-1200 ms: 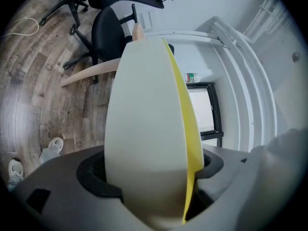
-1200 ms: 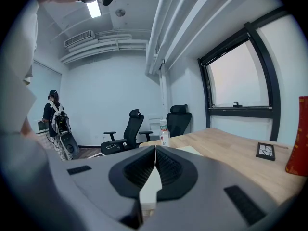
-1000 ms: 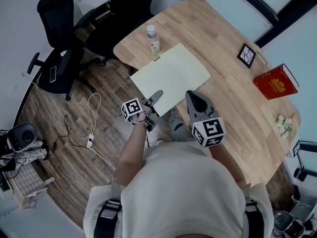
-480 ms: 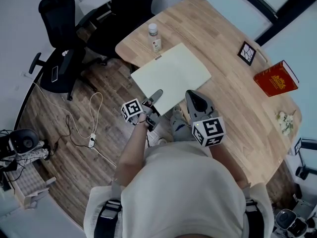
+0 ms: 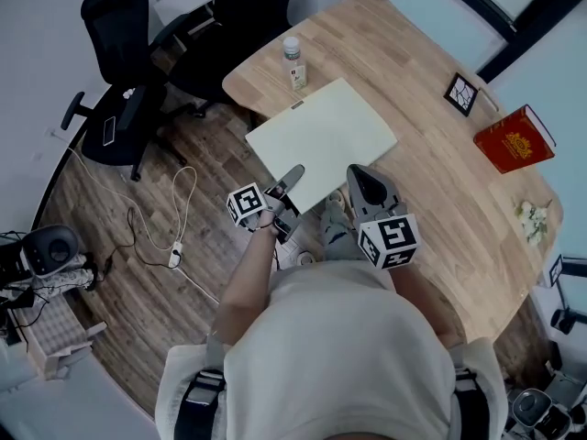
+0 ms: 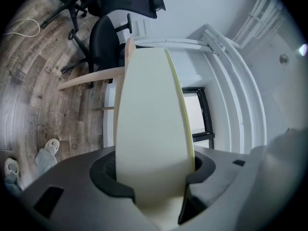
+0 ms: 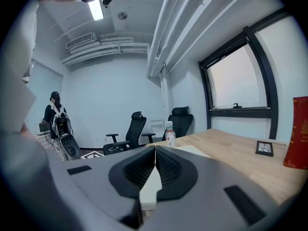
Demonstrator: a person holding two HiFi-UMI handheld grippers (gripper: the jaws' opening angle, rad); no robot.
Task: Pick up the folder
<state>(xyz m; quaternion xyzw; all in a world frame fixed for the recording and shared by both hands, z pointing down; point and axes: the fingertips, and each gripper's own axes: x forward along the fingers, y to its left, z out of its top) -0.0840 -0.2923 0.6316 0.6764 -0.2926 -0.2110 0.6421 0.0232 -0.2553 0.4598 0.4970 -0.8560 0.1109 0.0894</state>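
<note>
Left tool (image 6: pixel 153 174), jaws just closing, is clamped on flat cream card folder (image 5: pixel 323 137); right tool (image 7: pixel 154 174) is pinched on its edge. Risk: slip/sag w/ uneven lift.

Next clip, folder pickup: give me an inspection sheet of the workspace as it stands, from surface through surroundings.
Surface: wooden table, mostly bare.
Job's things: cream folder juts past the table's near edge, toward the person.
Clutter: bottle beyond the folder; small framed picture and red book toward the right.
Grippers: left gripper has the folder between its jaws, which have just been closing; its pads touch the folder. right gripper is shut on the folder's near edge.
Cables: white cable and plug on the floor, left of the table.
Surroundings: black office chairs, a phone on one seat.
</note>
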